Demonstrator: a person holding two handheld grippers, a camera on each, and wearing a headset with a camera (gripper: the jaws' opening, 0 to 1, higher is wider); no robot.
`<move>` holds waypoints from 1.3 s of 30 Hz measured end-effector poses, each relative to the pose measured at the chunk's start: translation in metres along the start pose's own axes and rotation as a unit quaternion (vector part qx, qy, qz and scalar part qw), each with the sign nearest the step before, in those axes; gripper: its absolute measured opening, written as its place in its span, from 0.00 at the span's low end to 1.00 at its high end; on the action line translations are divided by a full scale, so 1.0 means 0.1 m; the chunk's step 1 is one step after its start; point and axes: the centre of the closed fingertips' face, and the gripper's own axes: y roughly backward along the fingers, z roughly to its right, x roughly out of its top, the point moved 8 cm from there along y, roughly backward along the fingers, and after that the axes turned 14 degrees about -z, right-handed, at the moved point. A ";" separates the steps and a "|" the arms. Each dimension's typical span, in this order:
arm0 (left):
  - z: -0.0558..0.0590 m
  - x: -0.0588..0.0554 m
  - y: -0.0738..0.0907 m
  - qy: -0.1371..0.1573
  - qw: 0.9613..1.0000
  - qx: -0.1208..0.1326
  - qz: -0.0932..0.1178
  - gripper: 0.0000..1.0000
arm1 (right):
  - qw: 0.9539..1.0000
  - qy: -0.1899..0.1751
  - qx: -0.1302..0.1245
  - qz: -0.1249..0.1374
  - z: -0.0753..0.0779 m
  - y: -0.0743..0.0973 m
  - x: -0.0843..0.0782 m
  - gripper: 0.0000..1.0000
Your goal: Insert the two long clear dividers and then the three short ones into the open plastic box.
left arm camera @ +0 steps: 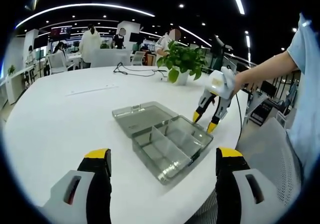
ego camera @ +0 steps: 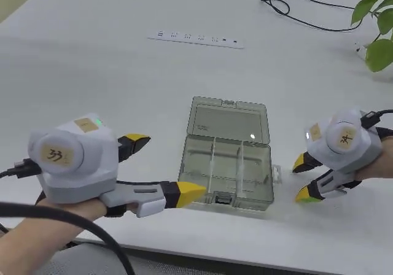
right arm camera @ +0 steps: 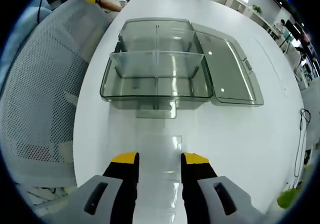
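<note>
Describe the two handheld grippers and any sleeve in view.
Both are pale grey moulded housings with black jaws tipped yellow, trailing black cables. The left gripper carries a round tan sticker reading 33 and a small green light; the right gripper has a sticker reading 34. The left gripper view shows a light blue short sleeve.

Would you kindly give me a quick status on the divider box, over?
Left gripper open, empty. Right gripper open, empty. Clear plastic box between them, lid back, dividers standing inside; count unclear. Nothing in the way.
</note>
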 end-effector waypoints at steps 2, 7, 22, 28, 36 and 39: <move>0.00 0.01 0.00 -0.001 1.000 0.000 0.001 0.88 | 1.000 -0.001 0.000 0.000 -0.01 0.01 0.01 0.34; -0.01 0.02 0.00 0.001 1.000 0.002 0.003 0.87 | 1.000 -0.003 -0.001 0.002 -0.05 0.03 0.02 0.33; -0.02 0.01 0.00 0.009 1.000 0.006 0.001 0.85 | 1.000 -0.019 -0.020 0.002 -0.04 0.06 -0.01 0.33; 0.01 0.02 -0.04 0.003 1.000 -0.003 -0.005 0.84 | 0.999 -0.031 -0.025 0.013 -0.04 0.11 -0.04 0.33; 0.03 0.05 -0.08 -0.004 1.000 -0.010 -0.012 0.84 | 0.998 -0.041 -0.041 0.029 -0.03 0.18 -0.06 0.33; 0.04 0.06 -0.10 -0.008 1.000 -0.014 -0.013 0.84 | 0.997 -0.046 -0.046 0.036 -0.03 0.21 -0.06 0.33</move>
